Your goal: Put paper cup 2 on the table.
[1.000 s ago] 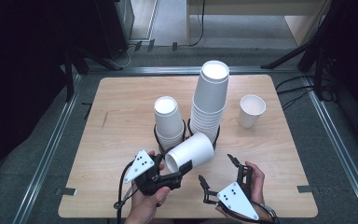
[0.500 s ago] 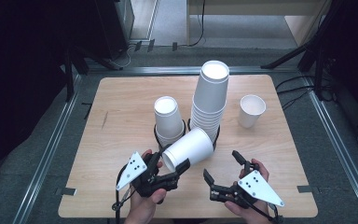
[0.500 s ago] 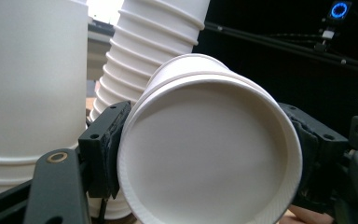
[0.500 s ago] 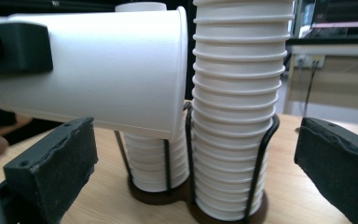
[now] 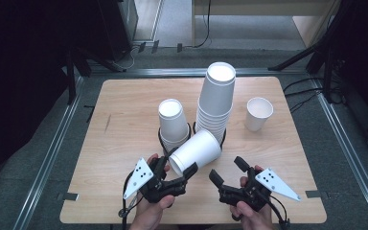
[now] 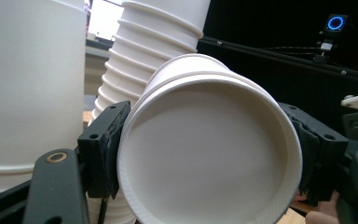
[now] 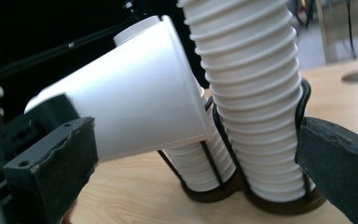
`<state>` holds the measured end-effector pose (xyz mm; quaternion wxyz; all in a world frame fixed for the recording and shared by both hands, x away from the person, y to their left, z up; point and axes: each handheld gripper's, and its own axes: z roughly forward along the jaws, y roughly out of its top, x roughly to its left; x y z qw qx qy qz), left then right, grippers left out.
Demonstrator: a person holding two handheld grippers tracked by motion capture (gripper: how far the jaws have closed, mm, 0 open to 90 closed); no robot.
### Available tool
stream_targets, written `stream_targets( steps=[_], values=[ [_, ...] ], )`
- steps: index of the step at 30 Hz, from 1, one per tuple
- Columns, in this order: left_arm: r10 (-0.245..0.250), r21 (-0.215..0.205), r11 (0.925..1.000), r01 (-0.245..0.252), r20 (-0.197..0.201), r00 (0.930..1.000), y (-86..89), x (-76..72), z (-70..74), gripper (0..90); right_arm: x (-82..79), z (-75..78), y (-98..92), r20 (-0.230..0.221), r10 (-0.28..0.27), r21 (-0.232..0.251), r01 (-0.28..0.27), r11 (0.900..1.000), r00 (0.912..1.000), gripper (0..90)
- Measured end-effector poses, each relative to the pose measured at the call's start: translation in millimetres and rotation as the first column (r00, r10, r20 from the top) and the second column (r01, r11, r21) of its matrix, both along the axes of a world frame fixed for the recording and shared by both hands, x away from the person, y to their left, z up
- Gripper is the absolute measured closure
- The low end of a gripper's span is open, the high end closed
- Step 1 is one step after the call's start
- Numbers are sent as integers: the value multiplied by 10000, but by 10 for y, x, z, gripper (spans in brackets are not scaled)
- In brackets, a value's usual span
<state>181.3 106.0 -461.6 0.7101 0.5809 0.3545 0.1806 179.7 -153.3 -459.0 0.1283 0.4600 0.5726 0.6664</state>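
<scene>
Gripping a white paper cup (image 5: 195, 152) by its rim, the left hand-held gripper (image 5: 184, 175) sits low over the near edge of the wooden desk (image 5: 124, 129) in the high view, its jaws pinched close on either side of the cup's mouth. The cup lies tilted, base pointing toward the tall stack of cups (image 5: 214, 105) and the shorter stack (image 5: 173, 122), both standing in a black wire holder (image 5: 224, 136). A single cup (image 5: 258, 113) stands apart at the right. The right hand-held gripper (image 5: 228, 171) hovers beside the held cup, jaws spread and holding nothing; both forearms are cut off by the bottom edge.

From the left gripper view, the held cup's round open mouth (image 6: 209, 154) faces the camera, its rolled rim pressed between two black padded jaws. Ribbed stacked rims (image 6: 140, 60) rise behind.

From the right gripper view, the smooth tapered cup wall (image 7: 135, 100) slants in front of the ribbed tall stack (image 7: 256, 93), whose top is cut off. Rough foam pads line the wide-apart jaws.
</scene>
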Motion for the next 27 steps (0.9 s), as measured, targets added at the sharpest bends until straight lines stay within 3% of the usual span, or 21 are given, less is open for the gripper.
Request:
stream_targets(
  steps=[4, 6, 9, 12, 15, 20, 22, 24, 27],
  values=[
    [77, 121, 9999, -80, 244, 9997, -53, -16, -26, 242, 31, -3, -9, -986, 277, 1022, -176, 9946, 9947, 0],
    [59, 184, 9998, -63, 246, 9997, -79, -21, -40, 242, 44, -9, -23, -1416, 641, 1685, -398, 9849, 9878, 4],
    [21, 271, 9996, -28, 226, 9997, -128, -28, -72, 241, 52, -18, -42, -1948, 707, 2395, -224, 9706, 9783, 3],
    [-23, 306, 9995, 17, 192, 9998, -185, -35, -108, 241, 88, -54, -76, -2725, 780, 3248, 154, 9457, 9590, 0],
    [-82, 362, 9993, 75, 203, 9998, -236, -42, -134, 241, 113, -92, -104, -3434, 841, 3785, 559, 9239, 9354, 0],
    [-90, 575, 9983, 79, 200, 9998, -300, -54, -173, 241, 129, -127, -130, -3813, 1124, 4375, 720, 8963, 9176, 0],
    [-94, 589, 9982, 84, 160, 9998, -320, -56, -189, 241, 131, -127, -129, -3883, 1200, 4498, 742, 8900, 9137, 0],
    [-89, 596, 9982, 80, 147, 9999, -339, -63, -201, 241, 144, -132, -125, -4108, 1395, 4673, 766, 8808, 9010, 0],
    [-150, 672, 9976, 140, 151, 9998, -376, -77, -215, 241, 158, -156, -119, -4235, 1566, 4867, 783, 8700, 8922, 0]
  ],
)
